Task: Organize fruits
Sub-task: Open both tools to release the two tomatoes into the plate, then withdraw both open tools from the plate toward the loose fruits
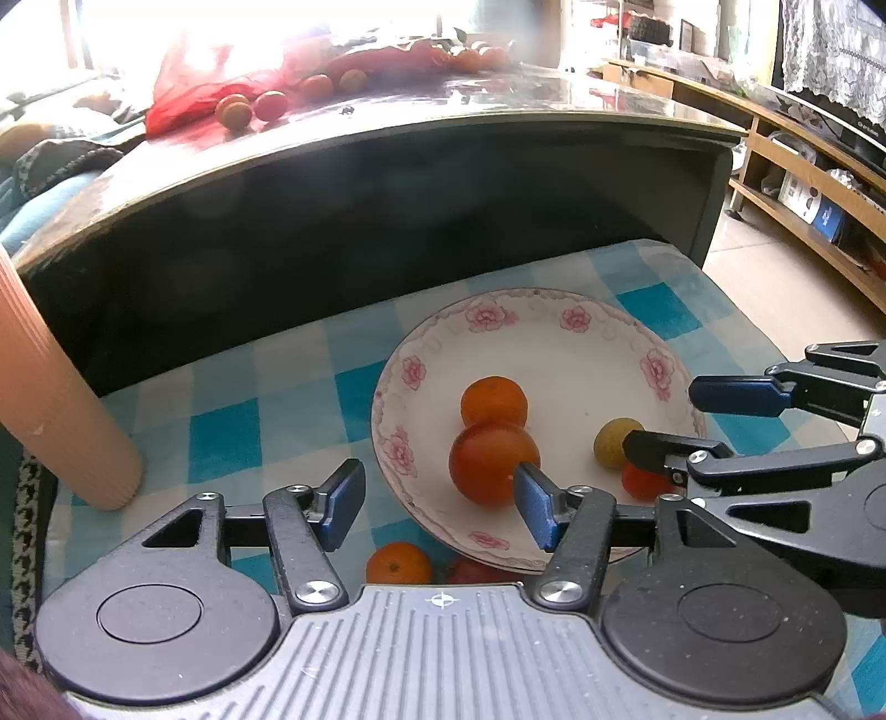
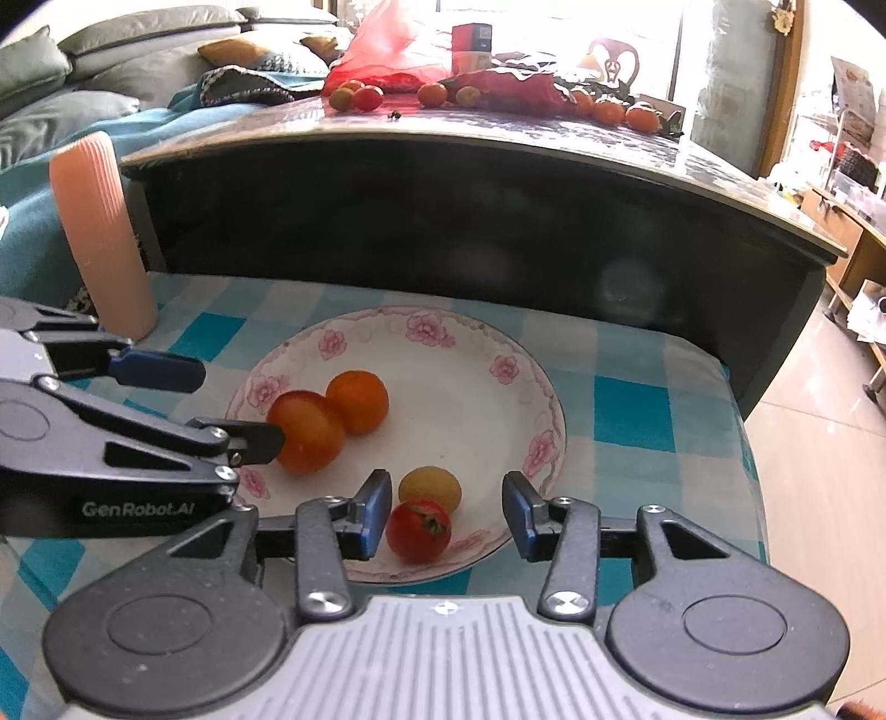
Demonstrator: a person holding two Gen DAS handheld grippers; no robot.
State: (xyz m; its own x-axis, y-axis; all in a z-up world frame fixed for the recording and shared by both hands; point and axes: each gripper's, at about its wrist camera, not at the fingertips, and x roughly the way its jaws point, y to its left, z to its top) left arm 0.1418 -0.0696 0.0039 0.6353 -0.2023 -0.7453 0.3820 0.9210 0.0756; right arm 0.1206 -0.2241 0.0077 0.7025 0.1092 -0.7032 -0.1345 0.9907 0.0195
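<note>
Both tools gape empty over the floral plate [image 2: 545, 399]: right tool [image 2: 446, 518] brackets the red tomato [image 2: 418, 530] at the plate's near rim, yellowish fruit [image 2: 430, 488] just beyond; left tool [image 1: 440, 501] is nearer the big orange-red fruit [image 1: 487, 462].

Both wrist views look down closely, seemingly side by side, sharing the plate [image 1: 609, 338] [image 2: 476, 354].

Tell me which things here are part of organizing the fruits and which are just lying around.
Part of the job: floral plate; on it two orange fruits, yellow fruit, red tomato; loose fruits on the dark table; both open grippers.

Lying about: peach ribbed cylinder, red bag, cushions.
</note>
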